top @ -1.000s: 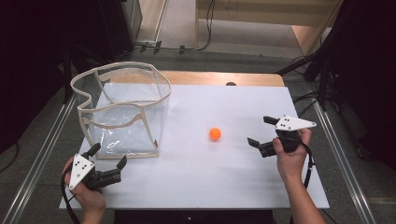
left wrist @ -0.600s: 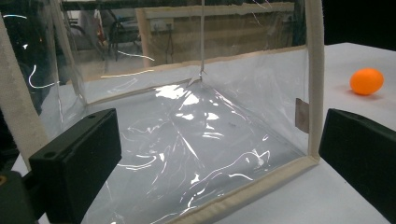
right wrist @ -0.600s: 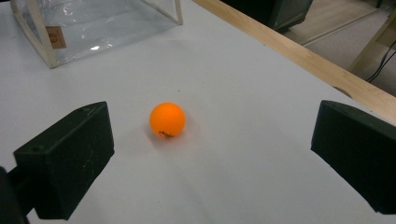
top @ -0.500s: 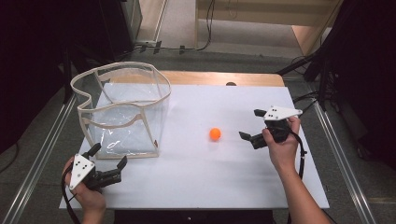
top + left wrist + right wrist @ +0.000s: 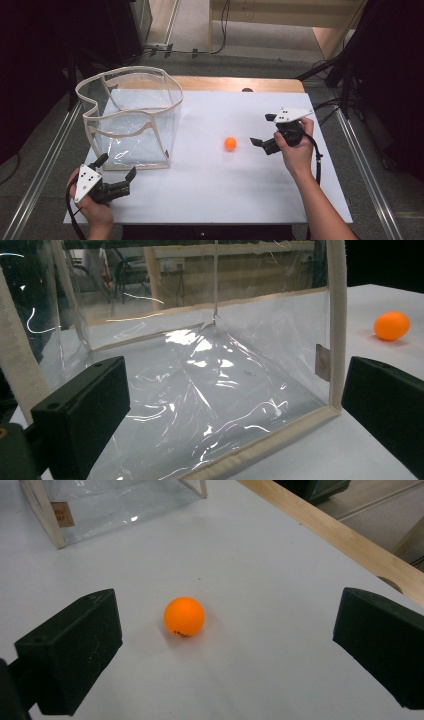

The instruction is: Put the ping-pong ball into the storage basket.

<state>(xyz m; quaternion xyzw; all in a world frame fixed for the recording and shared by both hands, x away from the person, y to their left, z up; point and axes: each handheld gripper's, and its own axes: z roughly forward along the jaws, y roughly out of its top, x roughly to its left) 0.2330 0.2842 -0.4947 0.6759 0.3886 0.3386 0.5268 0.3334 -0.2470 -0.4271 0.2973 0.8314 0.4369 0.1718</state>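
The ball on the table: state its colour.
Orange ball, clearest in the right gripper view.

Orange ball (image 5: 184, 616): small dark print low on side, too tiny to read. Clear bag (image 5: 110, 505): small brown tag with round mark, not readable.

One orange ball (image 5: 230, 144), mid-frame. One clear plastic bin (image 5: 131, 119) with cream trim, upper left. Two handheld grippers: left gripper (image 5: 116, 175) lower left, right gripper (image 5: 263, 131) right of centre. One white table (image 5: 210, 190).
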